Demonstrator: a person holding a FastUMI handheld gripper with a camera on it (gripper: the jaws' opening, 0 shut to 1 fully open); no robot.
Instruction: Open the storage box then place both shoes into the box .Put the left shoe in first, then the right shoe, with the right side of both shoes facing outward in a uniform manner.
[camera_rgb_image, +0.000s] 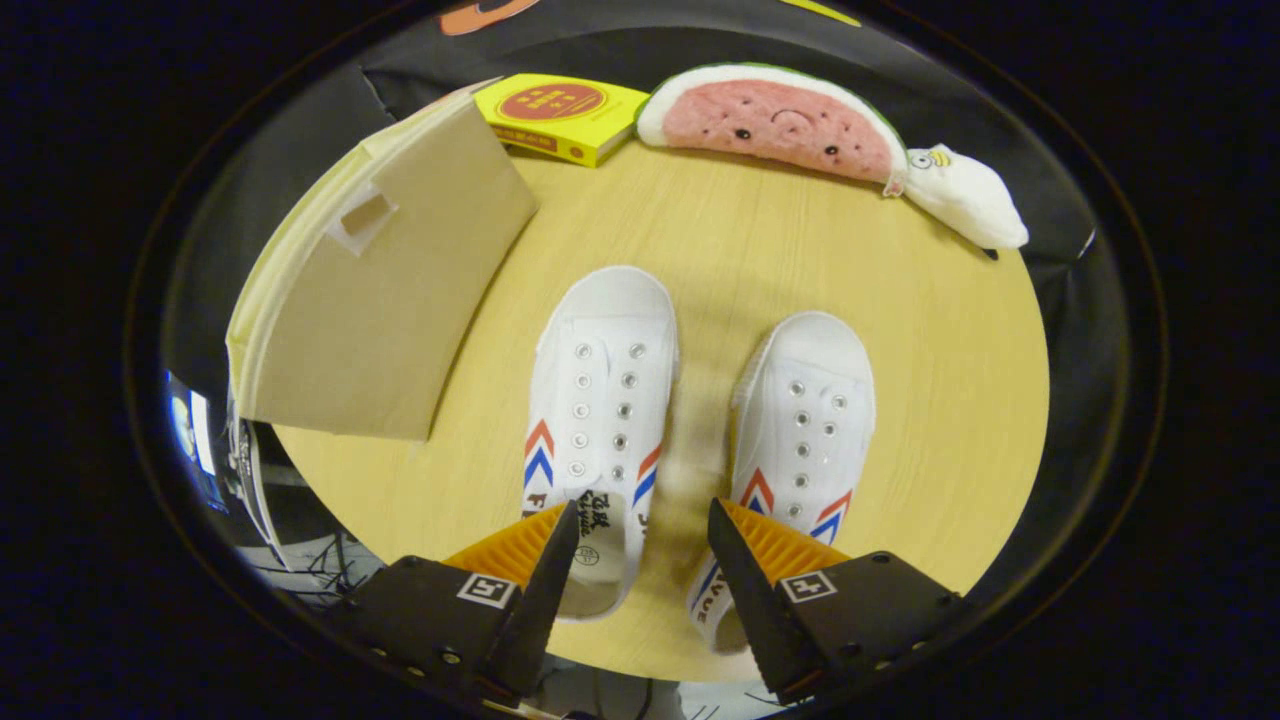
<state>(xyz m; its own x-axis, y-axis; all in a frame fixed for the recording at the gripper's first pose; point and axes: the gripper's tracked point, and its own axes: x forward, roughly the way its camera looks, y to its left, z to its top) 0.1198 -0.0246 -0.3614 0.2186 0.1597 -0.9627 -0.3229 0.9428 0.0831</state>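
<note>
1. Gripper (640, 530) hovers above a round wooden table (960, 420), fingers spread wide, holding nothing.
2. Left shoe (598, 420) and right shoe (800, 440) lie side by side just ahead, toes pointing away.
3. Box (380, 290) stands closed, left of the shoes.

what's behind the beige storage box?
A yellow flat box pokes out behind the closed beige cardboard storage box; its far end is hidden. Open gripper hovers over the shoes.

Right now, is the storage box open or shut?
Shut: the storage box shows an unbroken front panel, its flap flush. Both shoes sit outside on the table. Claw open.
</note>
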